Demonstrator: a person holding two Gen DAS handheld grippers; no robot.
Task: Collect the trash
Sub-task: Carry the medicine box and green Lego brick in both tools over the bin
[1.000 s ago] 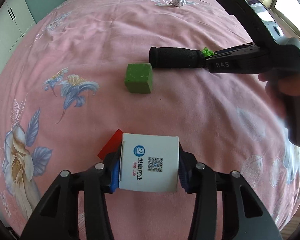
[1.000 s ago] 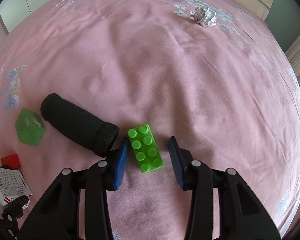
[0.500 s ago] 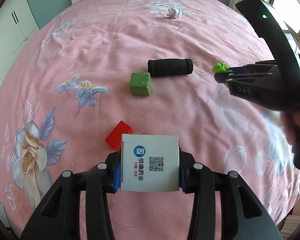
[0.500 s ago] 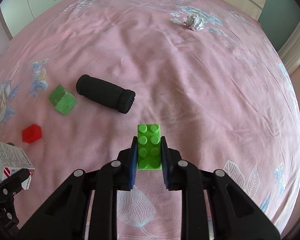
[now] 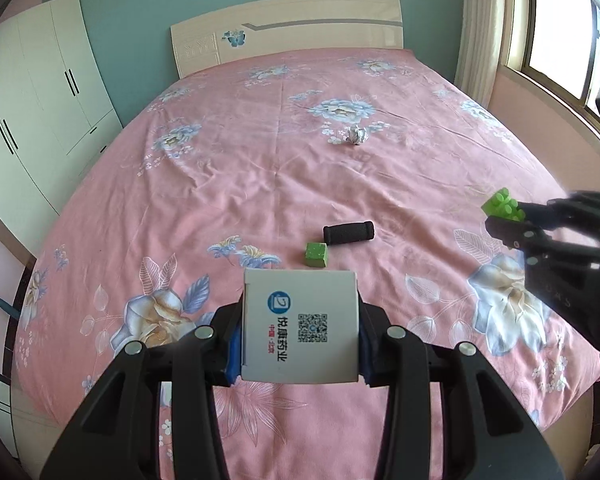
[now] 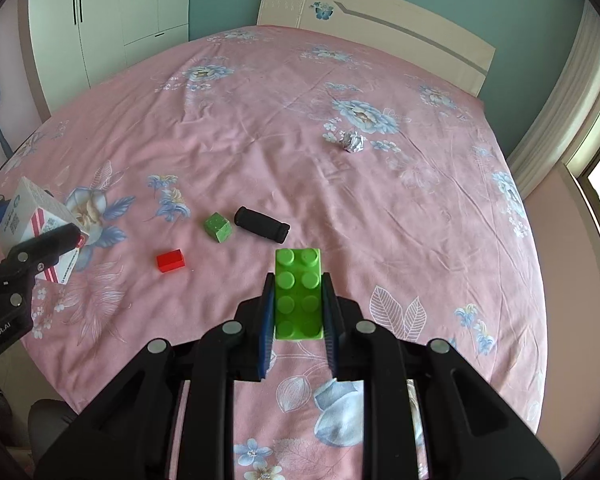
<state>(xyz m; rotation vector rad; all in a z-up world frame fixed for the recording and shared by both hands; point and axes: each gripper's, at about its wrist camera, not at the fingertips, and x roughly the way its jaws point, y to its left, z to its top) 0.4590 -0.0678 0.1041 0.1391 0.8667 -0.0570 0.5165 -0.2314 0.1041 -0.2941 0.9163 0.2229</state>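
Both grippers have risen above the bed (image 5: 260, 184): left gripper (image 5: 300, 344) clamps a box (image 5: 300, 328), right gripper (image 6: 298, 308) a brick (image 6: 299, 292) (green, studded).

- Your left gripper (image 5: 300, 328) points down at a slant over the bed, its blue pads pressed on the two sides of a white box (image 5: 300, 326).
- Your right gripper (image 6: 298, 308) tilts down too, jaws clamped close on a green brick (image 6: 299, 294), held in the air.
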